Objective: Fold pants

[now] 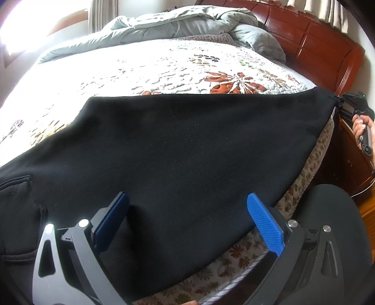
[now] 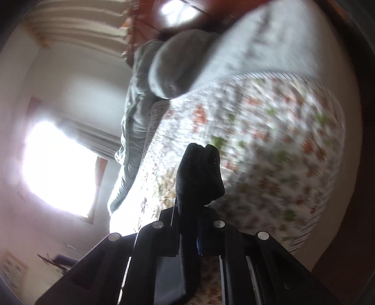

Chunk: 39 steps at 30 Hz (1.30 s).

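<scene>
Pants (image 1: 187, 152) lie spread on the bed (image 1: 140, 70), long axis running left-right across your front. Your right tool (image 2: 199, 206) is clamped on a bunched end of the fabric at the far right; that end is lifted. Left tool (image 1: 187, 225) is wide open w/ nothing gripped, hovering over the near edge. Right view is blurred; the pants' left end is cut off.

Bed in front of me w/ a white floral quilt (image 1: 164, 70), red-brown leaf print toward the right. Rumpled grey-green duvet (image 1: 182, 25) piled along the far side, up against the dark red wooden headboard (image 1: 316, 44). Bright window (image 2: 56, 164) on the left wall, striped curtains (image 2: 79, 21) nearby. Wood floor (image 1: 368, 211) at right.
</scene>
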{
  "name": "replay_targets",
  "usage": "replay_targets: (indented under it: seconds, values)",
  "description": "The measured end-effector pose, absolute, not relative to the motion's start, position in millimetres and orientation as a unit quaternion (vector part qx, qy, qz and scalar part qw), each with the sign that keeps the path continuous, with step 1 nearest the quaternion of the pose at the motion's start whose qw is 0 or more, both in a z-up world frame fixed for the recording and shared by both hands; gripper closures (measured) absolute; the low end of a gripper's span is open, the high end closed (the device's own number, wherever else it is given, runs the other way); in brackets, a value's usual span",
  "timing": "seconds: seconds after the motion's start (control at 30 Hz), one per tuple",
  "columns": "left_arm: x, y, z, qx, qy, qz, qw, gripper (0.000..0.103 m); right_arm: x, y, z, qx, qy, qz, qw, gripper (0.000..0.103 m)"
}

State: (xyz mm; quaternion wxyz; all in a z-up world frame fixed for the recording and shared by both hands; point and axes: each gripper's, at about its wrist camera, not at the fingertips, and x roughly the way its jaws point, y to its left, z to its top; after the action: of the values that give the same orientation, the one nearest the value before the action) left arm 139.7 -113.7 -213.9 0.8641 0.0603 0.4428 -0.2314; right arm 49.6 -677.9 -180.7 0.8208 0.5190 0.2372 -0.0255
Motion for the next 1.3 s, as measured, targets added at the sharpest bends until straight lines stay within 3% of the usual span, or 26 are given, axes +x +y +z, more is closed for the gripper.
replay_targets:
  seconds: [0.3,0.67,1.3]
  values:
    - [131.3,-79.6,-195.4,0.030,0.430,-0.220,0.875,0.003,57.9,-616.4,-88.1,0.410,0.228,-0.029,0.883,0.093]
    - [130.9,-15.0,-177.3,0.027,0.415,-0.184,0.891,0.003,50.1,-523.6,-22.0,0.288,0.227,-0.013,0.930,0.093]
    - [119.0,44.6,-181.3,-0.028,0.387,-0.177,0.904,0.003,67.5,-344.0,13.6,0.019,0.239,0.001,0.971,0.093]
